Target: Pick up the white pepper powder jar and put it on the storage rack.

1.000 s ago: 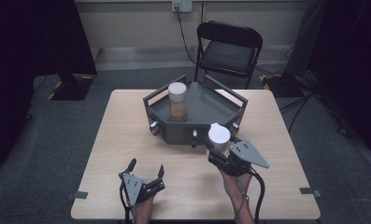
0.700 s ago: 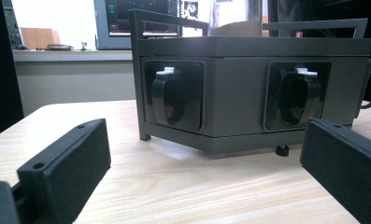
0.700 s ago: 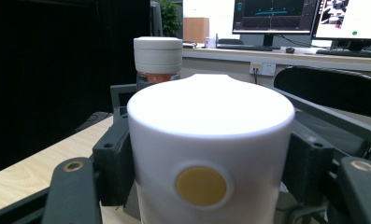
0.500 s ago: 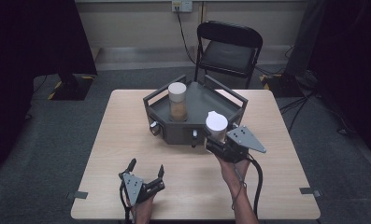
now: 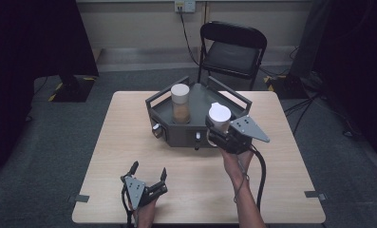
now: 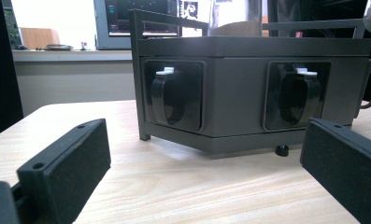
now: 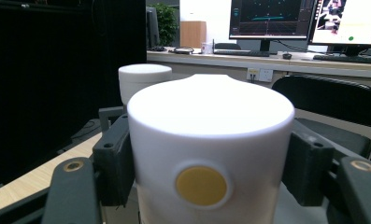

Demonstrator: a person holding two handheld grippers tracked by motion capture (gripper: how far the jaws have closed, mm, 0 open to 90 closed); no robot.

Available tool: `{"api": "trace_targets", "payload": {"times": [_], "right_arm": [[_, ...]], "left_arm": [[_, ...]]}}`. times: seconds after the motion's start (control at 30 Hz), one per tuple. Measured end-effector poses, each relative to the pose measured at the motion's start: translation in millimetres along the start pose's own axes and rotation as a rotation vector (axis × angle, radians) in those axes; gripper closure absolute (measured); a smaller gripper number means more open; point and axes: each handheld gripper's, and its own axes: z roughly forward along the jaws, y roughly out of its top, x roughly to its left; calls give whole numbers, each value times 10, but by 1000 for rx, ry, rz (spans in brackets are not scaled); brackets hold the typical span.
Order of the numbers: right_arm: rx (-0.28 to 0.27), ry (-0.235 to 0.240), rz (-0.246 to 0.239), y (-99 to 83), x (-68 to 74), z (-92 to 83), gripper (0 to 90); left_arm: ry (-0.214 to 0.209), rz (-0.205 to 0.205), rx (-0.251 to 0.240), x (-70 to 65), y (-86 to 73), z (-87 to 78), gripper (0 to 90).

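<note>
- Since the earlier frame, the right gripper (image 5: 218, 129) has carried the white-lidded jar (image 5: 220, 116) up the frame, from the bare desk (image 5: 290, 142) to the near right edge of the grey tray (image 5: 163, 107).
- Its jaws are clamped on the jar's sides, just right of frame centre.
- A second jar (image 5: 180, 102) stands inside the tray, at its left.
- The left gripper (image 5: 148, 176) rests at lower left, jaws spread apart, gripping nothing.
</note>
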Motion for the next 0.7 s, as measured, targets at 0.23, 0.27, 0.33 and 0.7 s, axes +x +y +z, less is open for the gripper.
{"api": "trace_targets", "payload": {"times": [0.23, 0.27, 0.33, 0.7], "right_arm": [[5, 3, 0, 86, -25, 83, 301], [5, 3, -1, 97, -23, 95, 301], [8, -6, -9, 128, -8, 120, 301], [9, -32, 5, 239, 2, 375, 301]], "left_arm": [[0, 0, 0, 0, 0, 0, 12], [0, -1, -1, 0, -1, 0, 12], [0, 0, 0, 0, 0, 0, 12], [0, -1, 0, 0, -1, 0, 11]]}}
